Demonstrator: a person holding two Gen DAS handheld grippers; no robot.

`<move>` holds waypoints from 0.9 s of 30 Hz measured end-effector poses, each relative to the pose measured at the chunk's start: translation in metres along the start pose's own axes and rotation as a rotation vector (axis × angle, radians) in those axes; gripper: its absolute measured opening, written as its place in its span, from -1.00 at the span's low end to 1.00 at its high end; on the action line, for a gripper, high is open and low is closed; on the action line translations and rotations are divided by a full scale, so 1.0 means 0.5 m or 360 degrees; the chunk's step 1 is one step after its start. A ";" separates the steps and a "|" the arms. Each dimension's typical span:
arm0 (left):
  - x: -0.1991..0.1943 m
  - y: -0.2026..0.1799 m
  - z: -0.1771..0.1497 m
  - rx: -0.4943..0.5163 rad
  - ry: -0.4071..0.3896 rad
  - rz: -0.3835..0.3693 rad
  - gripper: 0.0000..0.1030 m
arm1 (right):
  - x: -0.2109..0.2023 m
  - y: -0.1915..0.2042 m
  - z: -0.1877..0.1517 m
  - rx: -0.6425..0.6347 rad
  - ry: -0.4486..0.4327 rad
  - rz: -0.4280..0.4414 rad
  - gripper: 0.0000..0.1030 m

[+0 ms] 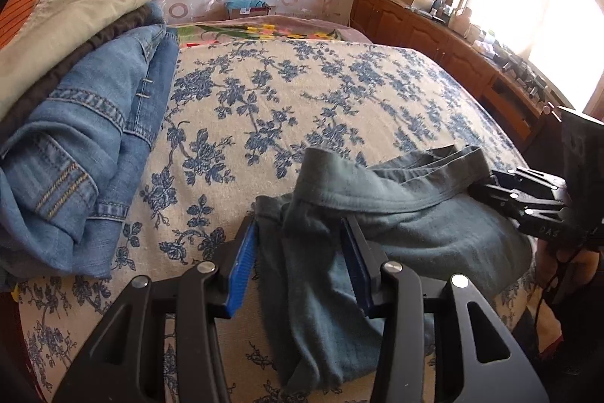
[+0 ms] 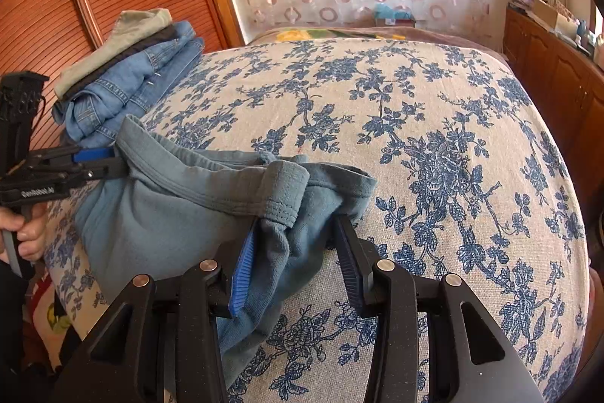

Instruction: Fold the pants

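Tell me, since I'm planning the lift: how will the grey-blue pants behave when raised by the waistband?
The grey-blue pants look floppy: they bunch and droop over the bed's edge, so the legs would probably hang limp. The knit looks thin, so likely light. Fabric sits between each gripper's open jaws, left gripper and right gripper; it may slip until clamped.

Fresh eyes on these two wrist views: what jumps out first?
The crumpled grey-blue cotton pants at the near edge of the blue-flowered cream bedspread, with cloth lying between the open jaws of both the left gripper and the right gripper. Next, the stack of folded denim jeans and olive trousers on the bed's far left side.
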State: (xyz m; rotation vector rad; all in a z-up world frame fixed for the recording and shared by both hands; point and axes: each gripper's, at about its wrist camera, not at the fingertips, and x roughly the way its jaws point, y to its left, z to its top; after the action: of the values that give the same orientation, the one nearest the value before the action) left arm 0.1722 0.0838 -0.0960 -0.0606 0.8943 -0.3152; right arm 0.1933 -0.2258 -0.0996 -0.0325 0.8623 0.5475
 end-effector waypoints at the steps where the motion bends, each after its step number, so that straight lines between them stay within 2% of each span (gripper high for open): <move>1: 0.000 -0.002 0.002 0.0000 0.0002 -0.0005 0.08 | -0.001 -0.001 0.000 0.0001 0.0000 0.0001 -0.21; 14: 0.041 0.006 0.013 -0.0036 0.0067 0.0023 0.12 | -0.001 0.000 -0.001 0.0000 -0.0002 -0.0002 -0.19; 23: 0.042 -0.001 -0.001 0.0004 0.0051 0.0018 0.11 | -0.001 0.000 0.000 -0.0001 -0.0004 -0.0013 -0.17; 24: 0.042 -0.004 -0.002 0.0020 0.0042 0.0022 0.05 | -0.001 0.001 0.000 -0.0001 -0.0004 -0.0013 -0.17; 26: 0.039 -0.009 -0.005 0.0041 0.0029 0.0009 -0.22 | -0.001 0.001 -0.001 -0.0003 -0.0004 -0.0015 -0.16; 27: 0.038 -0.012 -0.005 0.0047 0.0030 -0.0018 -0.42 | 0.000 0.001 -0.001 -0.0004 -0.0003 -0.0016 -0.16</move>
State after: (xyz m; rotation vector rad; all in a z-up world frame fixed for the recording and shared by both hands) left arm 0.1797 0.0729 -0.1108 -0.0351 0.9081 -0.3398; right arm 0.1927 -0.2255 -0.0995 -0.0383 0.8590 0.5391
